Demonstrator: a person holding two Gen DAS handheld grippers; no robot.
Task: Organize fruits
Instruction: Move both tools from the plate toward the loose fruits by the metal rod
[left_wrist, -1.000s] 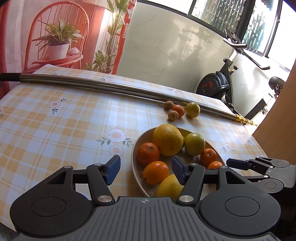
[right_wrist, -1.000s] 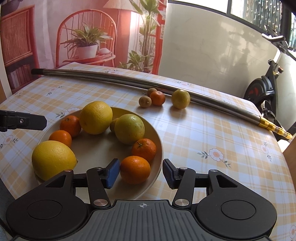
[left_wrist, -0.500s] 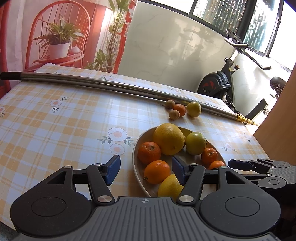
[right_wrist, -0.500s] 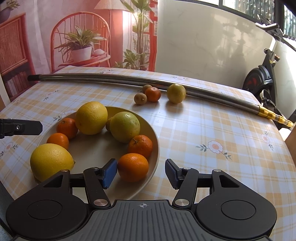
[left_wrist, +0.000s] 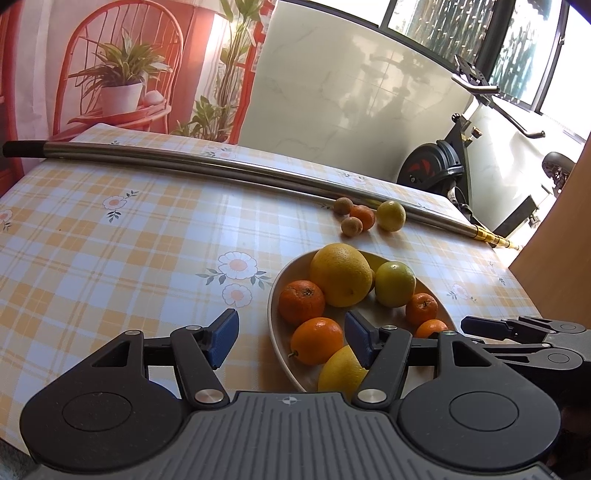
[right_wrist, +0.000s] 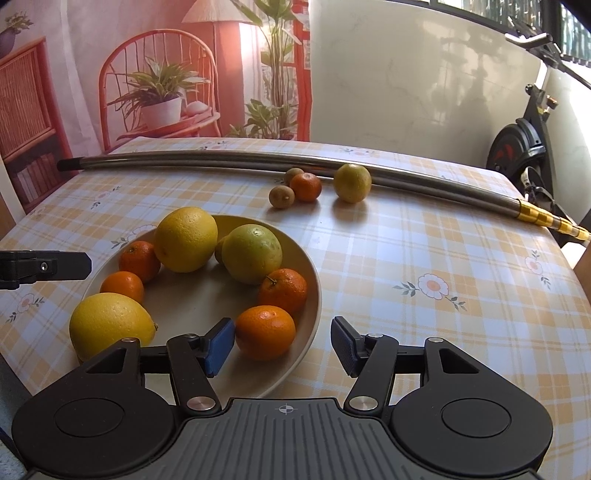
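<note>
Bowl (right_wrist: 310, 280) holds 7 glossy citrus fruits (right_wrist: 184, 240).

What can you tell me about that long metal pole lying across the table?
The metal pole is a long, slim, shiny silver tube lying flat across the far side of the checked tablecloth. One end has a black cap; the other has a gold patterned tip at the table's edge. A yellow-green citrus and three smaller fruits sit right in front of it; whether they touch it is unclear.
</note>
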